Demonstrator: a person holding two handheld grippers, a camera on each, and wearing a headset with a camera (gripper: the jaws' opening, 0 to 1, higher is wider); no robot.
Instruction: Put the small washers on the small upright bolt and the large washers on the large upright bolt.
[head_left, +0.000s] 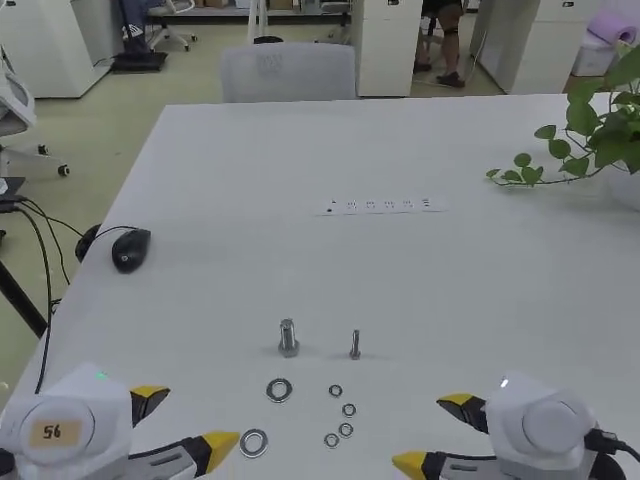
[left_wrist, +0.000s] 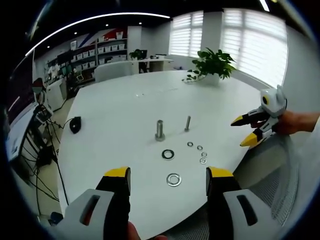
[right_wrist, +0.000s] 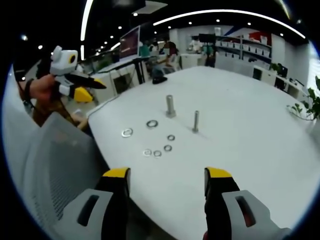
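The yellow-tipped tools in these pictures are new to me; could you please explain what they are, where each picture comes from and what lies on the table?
They are hand-held grippers, one per hand: the left gripper and the right gripper. The head view comes from a headset camera looking down; each round view comes from a camera on one gripper, looking along its jaws. On the table stand a large bolt and a small bolt. Nearer lie two large washers and four small washers. A mouse and a plant sit farther off. Both grippers are open and hold nothing.
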